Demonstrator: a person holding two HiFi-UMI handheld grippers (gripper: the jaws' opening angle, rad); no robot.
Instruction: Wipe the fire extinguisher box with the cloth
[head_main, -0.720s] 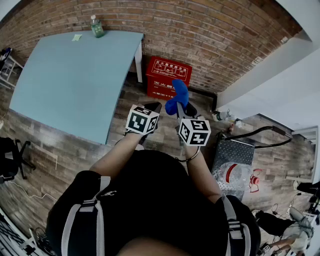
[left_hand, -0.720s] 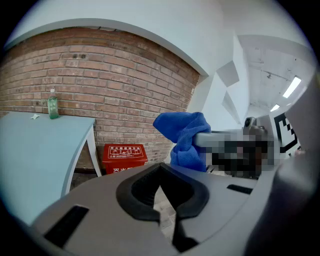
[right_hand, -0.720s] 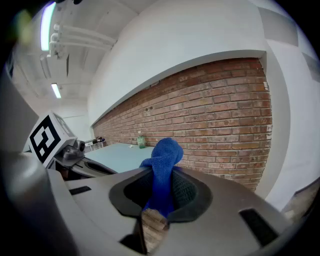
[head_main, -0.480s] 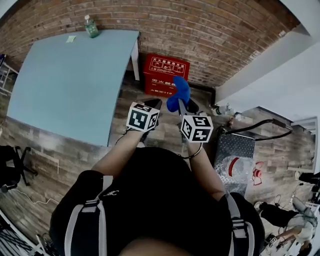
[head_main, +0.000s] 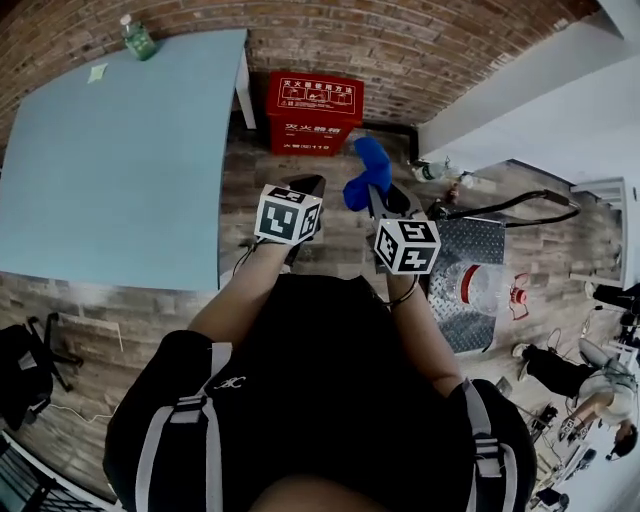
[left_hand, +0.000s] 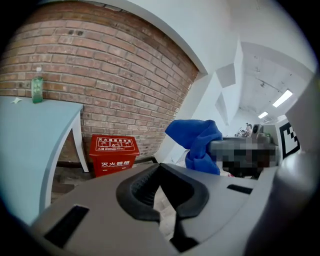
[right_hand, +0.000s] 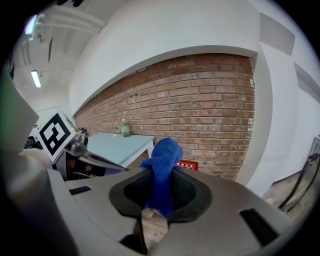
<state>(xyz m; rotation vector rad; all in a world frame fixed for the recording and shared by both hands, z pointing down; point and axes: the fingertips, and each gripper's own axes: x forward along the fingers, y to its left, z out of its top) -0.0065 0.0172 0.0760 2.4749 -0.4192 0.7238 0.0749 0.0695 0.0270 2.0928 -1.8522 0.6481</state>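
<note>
The right gripper (right_hand: 161, 176) has its jaws pinched shut on the blue cloth (right_hand: 164, 152), which bunches out past the tips in a loose wad, not a flat pad. The left gripper (left_hand: 160, 169) is closed too, its tips meeting on nothing, with only floor showing through the gap behind them. The person holds both up in front, side by side, and the cloth pokes forward of the right one.

The red fire extinguisher box (head_main: 314, 108) sits on the floor against the brick wall (head_main: 400, 50), just beside the end of the pale blue table (head_main: 110, 160). It is well ahead of the cloth and below it, and nothing touches it. A green bottle (head_main: 138, 40) stands at the table's far corner.

To my eye this is the approach, with no wiping begun. To do it well, I'd bring the right gripper forward and down so the soft wad meets the box top before the hard tips do. Then I'd draw long strokes across the top and down the front. The main risk I see is bare tips scraping the box. The wall behind should keep it from sliding, and the empty left gripper could steady it.
</note>
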